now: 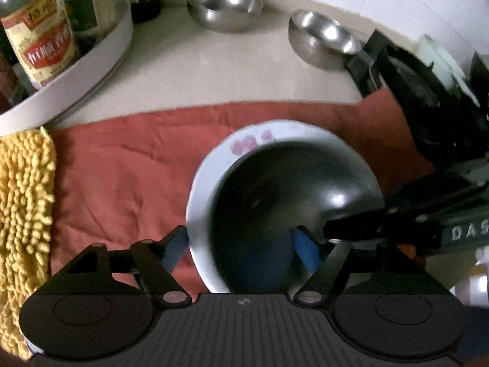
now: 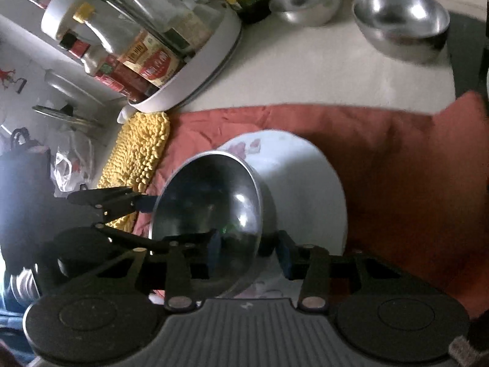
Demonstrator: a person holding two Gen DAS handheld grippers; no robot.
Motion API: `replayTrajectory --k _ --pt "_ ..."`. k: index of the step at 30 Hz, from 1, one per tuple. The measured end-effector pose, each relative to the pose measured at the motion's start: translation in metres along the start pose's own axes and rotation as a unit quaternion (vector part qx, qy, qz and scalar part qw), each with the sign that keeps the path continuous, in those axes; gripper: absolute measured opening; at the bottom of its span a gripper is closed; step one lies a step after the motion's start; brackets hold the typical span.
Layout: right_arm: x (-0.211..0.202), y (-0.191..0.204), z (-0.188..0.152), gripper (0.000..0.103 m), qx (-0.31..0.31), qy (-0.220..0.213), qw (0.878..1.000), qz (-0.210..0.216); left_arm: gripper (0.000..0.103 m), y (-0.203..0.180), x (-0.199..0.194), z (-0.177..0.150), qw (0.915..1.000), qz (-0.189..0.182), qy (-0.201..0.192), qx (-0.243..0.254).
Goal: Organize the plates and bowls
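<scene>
Steel bowl (image 2: 207, 211) over flowered plate (image 2: 305, 189), red cloth (image 2: 382, 153).
We judge stacking: right gripper (image 2: 249, 252) clamps the bowl's rim, tilting it; left gripper (image 1: 241, 247) straddles the near edges, unclenched.

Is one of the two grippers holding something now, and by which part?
The right gripper holds the steel bowl by its near rim, one finger inside, one outside. The left gripper grips nothing clearly.

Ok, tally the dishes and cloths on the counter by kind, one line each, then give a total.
Steel bowls: 3, near bowl, back left bowl, back right bowl
White floral plate: 1
Red cloth: 1
Yellow chenille mat: 1
Total: 6
</scene>
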State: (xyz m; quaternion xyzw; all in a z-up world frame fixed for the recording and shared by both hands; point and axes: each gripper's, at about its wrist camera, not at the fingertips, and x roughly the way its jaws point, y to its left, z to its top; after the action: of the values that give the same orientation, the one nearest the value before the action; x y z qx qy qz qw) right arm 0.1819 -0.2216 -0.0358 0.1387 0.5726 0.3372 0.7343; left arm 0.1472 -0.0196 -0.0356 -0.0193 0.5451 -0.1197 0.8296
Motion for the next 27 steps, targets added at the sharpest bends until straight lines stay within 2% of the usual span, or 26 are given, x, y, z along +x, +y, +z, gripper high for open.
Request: replayTrajectory --k 1,2,3,7,11,15,18,19,21,24,27 --pt "0.002 0.000 0.001 0.023 0.003 0.001 1.000 0.005 0.077 0.001 -0.002 0.004 1.0000 -0.003 -0.008 -0.001" --pt "0.002 0.002 0.003 0.022 0.005 0.002 1.000 0.013 0.075 0.002 -0.006 0.011 0.9998 -0.005 -0.019 0.002" --pt "0.002 0.006 0.007 0.022 0.003 -0.002 1.000 0.016 0.071 0.002 -0.009 0.018 0.9995 -0.007 -0.032 0.005" --pt "-0.007 0.021 0.036 0.022 -0.030 -0.051 0.998 -0.002 0.068 0.009 -0.014 0.055 0.9965 0.005 -0.083 0.008" --pt "-0.013 0.009 0.077 0.021 -0.013 -0.089 0.996 -0.009 0.067 0.024 -0.017 0.087 0.9939 -0.022 -0.107 -0.012" --pt "-0.018 0.001 0.106 0.021 0.013 -0.116 0.993 -0.013 0.065 0.033 0.003 0.116 0.9936 -0.020 -0.111 -0.008" --pt "-0.007 -0.009 0.125 0.021 0.026 -0.124 0.991 -0.033 0.065 0.043 0.028 0.135 0.9950 -0.008 -0.100 -0.008" --pt "0.000 -0.014 0.131 0.021 0.031 -0.125 0.991 -0.047 0.066 0.045 0.034 0.138 0.9950 -0.001 -0.100 -0.005" --pt "0.013 -0.021 0.140 0.022 0.035 -0.120 0.990 -0.071 0.076 0.051 0.045 0.142 0.9949 0.006 -0.101 -0.006" --pt "0.031 -0.039 0.147 0.026 0.055 -0.107 0.989 -0.088 0.077 0.060 0.049 0.148 0.9953 0.001 -0.096 -0.013" --pt "0.028 -0.048 0.151 0.026 0.060 -0.106 0.988 -0.091 0.079 0.064 0.050 0.158 0.9948 0.002 -0.101 -0.014"
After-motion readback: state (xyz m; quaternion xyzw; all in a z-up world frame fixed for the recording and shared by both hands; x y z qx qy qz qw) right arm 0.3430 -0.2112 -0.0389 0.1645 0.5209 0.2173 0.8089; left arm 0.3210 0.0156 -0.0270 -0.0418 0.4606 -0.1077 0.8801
